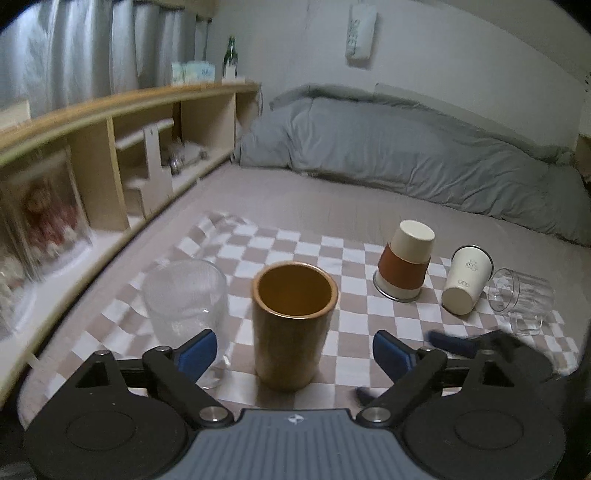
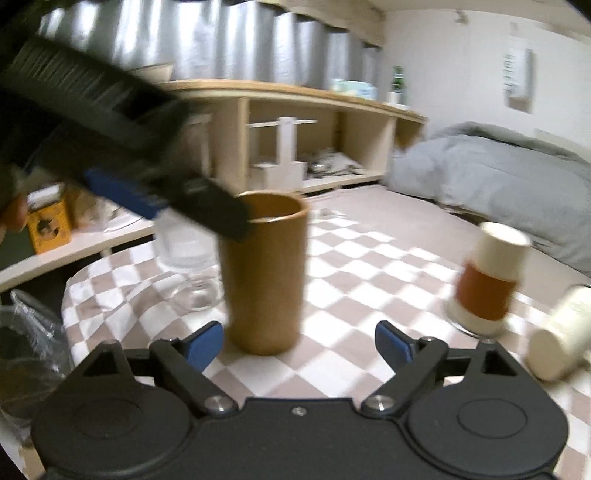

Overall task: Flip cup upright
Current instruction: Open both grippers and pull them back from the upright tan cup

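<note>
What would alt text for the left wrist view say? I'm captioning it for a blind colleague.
An upright brown cup stands on a checkered cloth between the open left gripper's blue fingertips. A clear glass stands left; right are an upside-down orange-banded cup, a tipped white cup and a fallen glass mug.

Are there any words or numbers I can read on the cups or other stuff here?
None can be read.
white cup lying on its side: small grey marks, too small to read.
wall pouch: print, too blurred.
green bottle: white label, too small.
boxes on the shelf: print, too blurred.
brown cup: plain, nothing written.
</note>
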